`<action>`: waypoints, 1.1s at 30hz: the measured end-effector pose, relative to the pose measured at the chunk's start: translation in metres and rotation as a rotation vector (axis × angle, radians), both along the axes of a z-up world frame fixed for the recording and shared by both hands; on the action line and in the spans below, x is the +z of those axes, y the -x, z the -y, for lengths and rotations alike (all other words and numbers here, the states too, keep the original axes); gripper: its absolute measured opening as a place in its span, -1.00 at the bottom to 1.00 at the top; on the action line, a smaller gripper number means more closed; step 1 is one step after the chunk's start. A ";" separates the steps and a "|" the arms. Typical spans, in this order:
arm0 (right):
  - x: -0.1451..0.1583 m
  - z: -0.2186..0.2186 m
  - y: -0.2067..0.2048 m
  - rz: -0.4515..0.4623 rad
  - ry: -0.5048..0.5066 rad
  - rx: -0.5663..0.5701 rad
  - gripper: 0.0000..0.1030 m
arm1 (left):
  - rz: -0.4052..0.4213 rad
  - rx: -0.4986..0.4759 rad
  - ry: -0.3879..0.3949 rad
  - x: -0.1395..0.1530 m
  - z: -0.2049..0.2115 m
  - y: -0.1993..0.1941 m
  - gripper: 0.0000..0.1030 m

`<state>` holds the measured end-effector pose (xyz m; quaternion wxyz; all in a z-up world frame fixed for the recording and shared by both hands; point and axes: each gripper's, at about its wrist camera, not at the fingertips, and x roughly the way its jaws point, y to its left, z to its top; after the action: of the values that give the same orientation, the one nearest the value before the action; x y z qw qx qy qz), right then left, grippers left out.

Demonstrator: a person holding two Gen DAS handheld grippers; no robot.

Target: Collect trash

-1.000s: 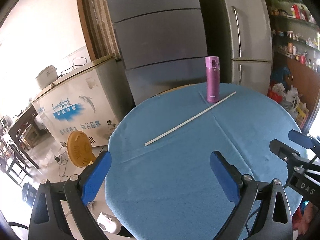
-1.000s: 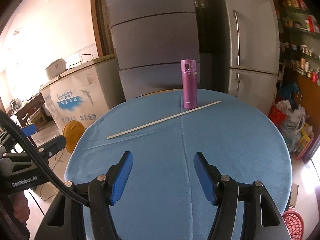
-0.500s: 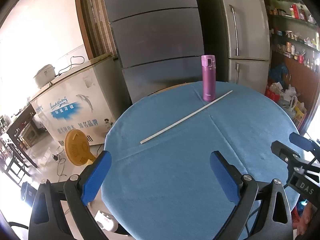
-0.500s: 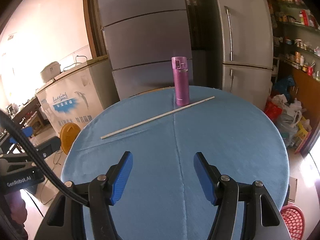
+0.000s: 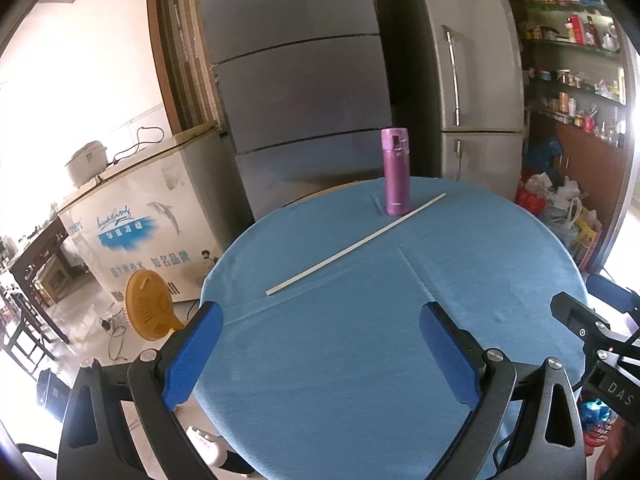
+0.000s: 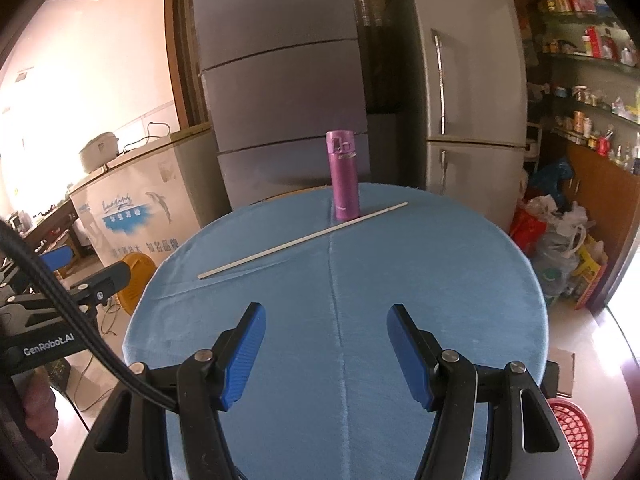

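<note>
A long thin white stick point(image 5: 356, 244) lies diagonally on the round table with a blue cloth point(image 5: 360, 340); it also shows in the right wrist view point(image 6: 300, 240). A purple flask point(image 5: 395, 178) stands upright at the far side, just behind the stick's right end, also in the right wrist view point(image 6: 344, 176). My left gripper point(image 5: 320, 334) is open and empty over the near left part of the table. My right gripper point(image 6: 325, 338) is open and empty over the near middle. Each gripper shows at the edge of the other's view.
A red basket point(image 6: 572, 432) sits on the floor at the right. Bags of clutter point(image 6: 560, 236) lie by the shelves. Grey fridges point(image 5: 460, 92) stand behind the table, a white chest freezer point(image 5: 140, 216) and a yellow fan point(image 5: 148, 308) at the left.
Both grippers have drawn back and risen slightly, so the table, stick and flask sit farther away and lower in view. Both stay open.
</note>
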<state>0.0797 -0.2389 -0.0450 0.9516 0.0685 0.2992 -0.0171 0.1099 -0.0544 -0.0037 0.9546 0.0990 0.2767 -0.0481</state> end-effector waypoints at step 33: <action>0.021 0.025 0.052 0.088 -0.016 -0.035 0.32 | 0.034 -0.050 0.000 0.017 0.028 0.040 0.91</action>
<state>0.0278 -0.2637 -0.0237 0.9628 0.0819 0.2560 -0.0287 0.0696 -0.0828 0.0131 0.9577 0.1067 0.2579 -0.0704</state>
